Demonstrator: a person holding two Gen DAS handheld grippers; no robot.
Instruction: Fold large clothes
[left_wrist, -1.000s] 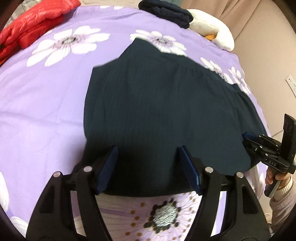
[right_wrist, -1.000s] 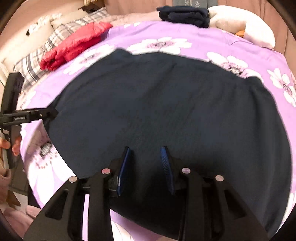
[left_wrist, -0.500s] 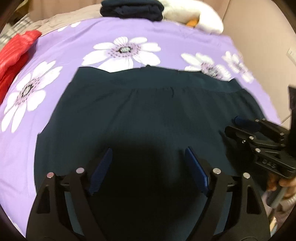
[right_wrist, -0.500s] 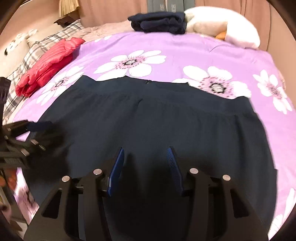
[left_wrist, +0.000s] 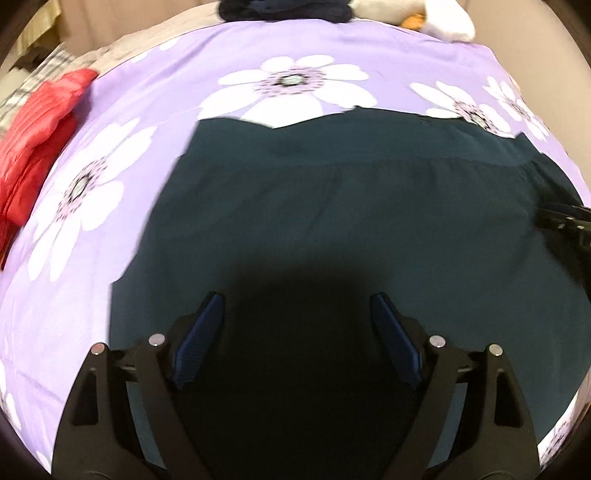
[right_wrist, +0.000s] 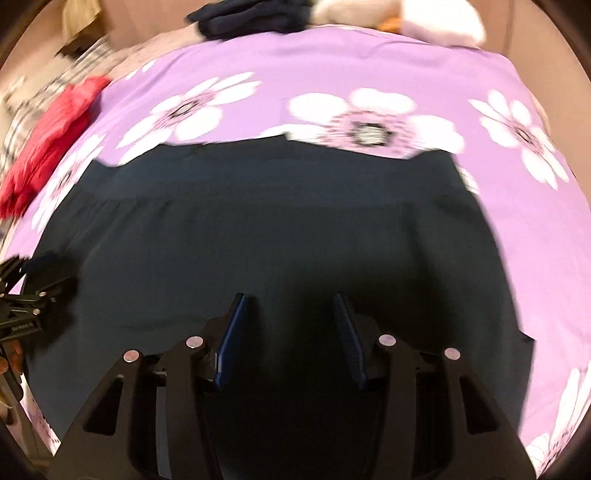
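A large dark navy garment (left_wrist: 332, 206) lies spread flat on a purple flowered bedspread (left_wrist: 155, 110), its waistband at the far side. My left gripper (left_wrist: 295, 325) is open and empty, hovering over the garment's near part. My right gripper (right_wrist: 291, 325) is open and empty, also over the near part of the garment (right_wrist: 258, 229). The right gripper shows at the right edge of the left wrist view (left_wrist: 565, 221). The left gripper shows at the left edge of the right wrist view (right_wrist: 26, 288).
A red puffy jacket (left_wrist: 33, 140) lies at the left of the bed. A folded dark pile (left_wrist: 280, 9) and a white plush toy (left_wrist: 424, 14) sit at the far end. A plaid pillow (left_wrist: 33, 77) is at the far left.
Both grippers have swung from the garment's sides to face its waistband and moved forward over it. Both stay open and empty. The garment has not moved.
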